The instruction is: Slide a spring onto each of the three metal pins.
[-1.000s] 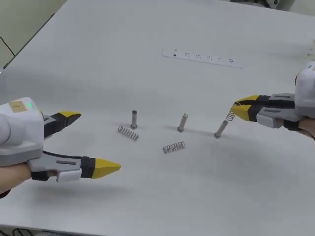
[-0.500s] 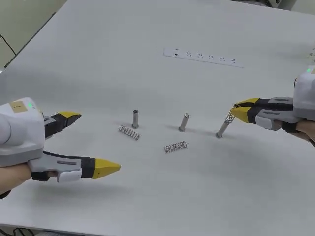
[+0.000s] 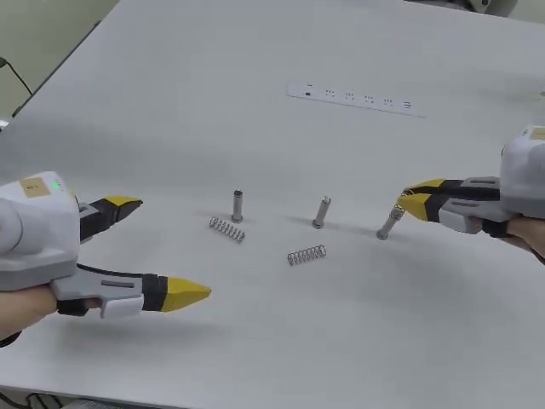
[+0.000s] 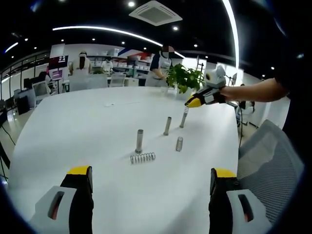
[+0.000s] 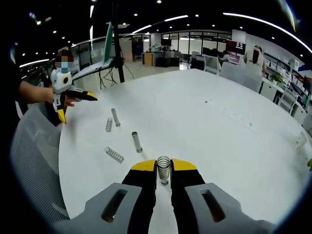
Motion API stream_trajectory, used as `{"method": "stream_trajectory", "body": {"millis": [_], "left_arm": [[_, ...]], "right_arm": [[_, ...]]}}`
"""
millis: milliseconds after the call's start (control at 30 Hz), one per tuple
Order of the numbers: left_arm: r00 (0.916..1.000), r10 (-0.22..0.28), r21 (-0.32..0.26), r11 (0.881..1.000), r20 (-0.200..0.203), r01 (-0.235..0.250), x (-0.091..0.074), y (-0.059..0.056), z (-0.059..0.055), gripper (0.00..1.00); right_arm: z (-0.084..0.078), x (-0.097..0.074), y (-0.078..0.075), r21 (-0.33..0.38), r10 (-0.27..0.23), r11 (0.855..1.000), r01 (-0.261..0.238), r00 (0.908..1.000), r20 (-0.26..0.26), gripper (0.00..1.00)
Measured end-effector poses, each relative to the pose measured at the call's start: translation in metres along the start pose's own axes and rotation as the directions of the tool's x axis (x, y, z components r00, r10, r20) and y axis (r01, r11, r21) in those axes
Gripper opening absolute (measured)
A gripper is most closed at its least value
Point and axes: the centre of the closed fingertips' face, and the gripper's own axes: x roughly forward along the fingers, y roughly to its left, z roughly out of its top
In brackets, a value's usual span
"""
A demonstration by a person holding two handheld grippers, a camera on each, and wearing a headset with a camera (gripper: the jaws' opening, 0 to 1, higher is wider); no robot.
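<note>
My right gripper is shut on a small coil spring, which sits over the top of the leaning right pin. In the head view that right gripper is at the right, its tips at the spring. The middle pin and left pin stand bare. One loose spring lies beside the left pin, another in front of the middle pin. My left gripper hovers open at the near left, holding nothing.
A white power strip lies flat on the white table beyond the pins. In the left gripper view, people and a green plant are beyond the table's far edge.
My right gripper has come down a little, bringing the spring from just above the right pin onto its top. The left gripper has stayed put.
</note>
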Motion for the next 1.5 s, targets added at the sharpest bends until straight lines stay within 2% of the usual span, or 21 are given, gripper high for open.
{"method": "stream_trajectory", "body": {"millis": [700, 1067, 1267, 1400, 1500], "left_arm": [[0.9999, -0.003, -0.004, 1.0, -0.012, 0.003, 0.0, -0.002, -0.004, 0.97], [0.9999, -0.013, -0.007, 1.0, -0.001, 0.013, 0.002, -0.005, -0.001, 0.97], [0.9998, -0.016, -0.008, 1.0, 0.009, 0.017, 0.001, -0.006, 0.003, 0.98], [0.9998, -0.017, -0.005, 1.0, 0.009, 0.017, 0.0, -0.006, 0.005, 0.98], [0.9999, -0.013, -0.004, 1.0, 0.011, 0.013, -0.001, -0.005, 0.006, 0.98]], "right_arm": [[-0.037, 0.021, 0.004, -0.001, 0.011, 1.0, -0.011, 0.995, -0.1, 0.08], [-0.036, 0.02, 0.005, -0.022, 0.019, 1.0, -0.021, 0.994, -0.107, 0.08], [-0.033, 0.019, 0.008, 0.015, 0.031, 0.999, -0.029, 0.9945, -0.1, 0.1], [-0.031, 0.016, 0.008, 0.009, 0.024, 1.0, -0.023, 0.9952, -0.095, 0.11], [-0.027, 0.014, 0.008, 0.023, 0.024, 0.999, -0.022, 0.9962, -0.084, 0.15]]}}
